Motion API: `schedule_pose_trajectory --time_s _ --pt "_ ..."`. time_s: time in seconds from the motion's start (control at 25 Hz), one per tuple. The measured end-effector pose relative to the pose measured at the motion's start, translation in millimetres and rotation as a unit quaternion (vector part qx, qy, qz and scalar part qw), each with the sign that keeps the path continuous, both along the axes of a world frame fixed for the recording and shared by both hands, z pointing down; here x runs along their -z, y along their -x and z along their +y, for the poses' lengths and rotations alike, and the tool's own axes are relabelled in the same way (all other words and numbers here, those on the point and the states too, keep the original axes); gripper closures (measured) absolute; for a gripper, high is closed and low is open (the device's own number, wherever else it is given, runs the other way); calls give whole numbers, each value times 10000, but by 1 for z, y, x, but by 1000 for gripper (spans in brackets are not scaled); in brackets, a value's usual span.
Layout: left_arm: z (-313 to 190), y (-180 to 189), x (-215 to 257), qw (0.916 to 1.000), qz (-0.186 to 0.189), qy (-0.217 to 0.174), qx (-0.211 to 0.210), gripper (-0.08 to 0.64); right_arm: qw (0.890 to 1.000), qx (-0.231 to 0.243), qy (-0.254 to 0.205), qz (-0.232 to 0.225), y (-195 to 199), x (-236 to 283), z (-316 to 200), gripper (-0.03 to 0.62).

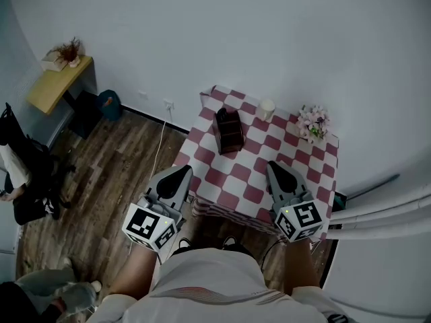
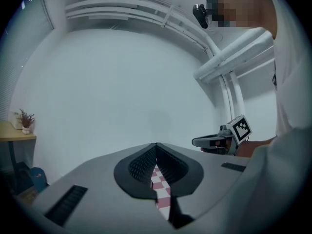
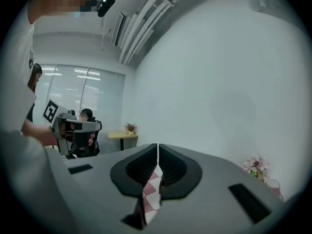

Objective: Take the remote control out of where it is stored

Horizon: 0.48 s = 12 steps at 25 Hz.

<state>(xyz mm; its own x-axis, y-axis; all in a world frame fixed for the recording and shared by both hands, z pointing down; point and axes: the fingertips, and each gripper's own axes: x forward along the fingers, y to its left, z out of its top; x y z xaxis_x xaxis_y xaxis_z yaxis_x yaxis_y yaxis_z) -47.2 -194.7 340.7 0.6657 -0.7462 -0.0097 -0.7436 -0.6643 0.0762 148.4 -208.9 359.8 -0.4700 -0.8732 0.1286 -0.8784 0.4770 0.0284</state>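
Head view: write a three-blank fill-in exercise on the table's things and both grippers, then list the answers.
1. The tablecloth is checked in white and ____.
2. In the head view, the pink flowers stand to the ____ of the dark holder.
3. The left gripper and the right gripper both hold nothing, and their jaws are ____.
Missing words: red; right; shut.
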Motion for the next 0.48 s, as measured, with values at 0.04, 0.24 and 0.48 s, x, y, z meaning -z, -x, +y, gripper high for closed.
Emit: schedule_pose_trajectory --time_s 0.04,0.24,0.48 --pt "0 -1 0 10000 3 -3 -6 552 10000 16 5 21 1 0 -1 571" --pt "-2 -1 -2 10000 2 16 46 552 10000 73 33 37 0 -4 -6 571" --pt "-7 5 -6 9998 -8 90 190 552 9998 116 -96 133 5 -7 -28 569"
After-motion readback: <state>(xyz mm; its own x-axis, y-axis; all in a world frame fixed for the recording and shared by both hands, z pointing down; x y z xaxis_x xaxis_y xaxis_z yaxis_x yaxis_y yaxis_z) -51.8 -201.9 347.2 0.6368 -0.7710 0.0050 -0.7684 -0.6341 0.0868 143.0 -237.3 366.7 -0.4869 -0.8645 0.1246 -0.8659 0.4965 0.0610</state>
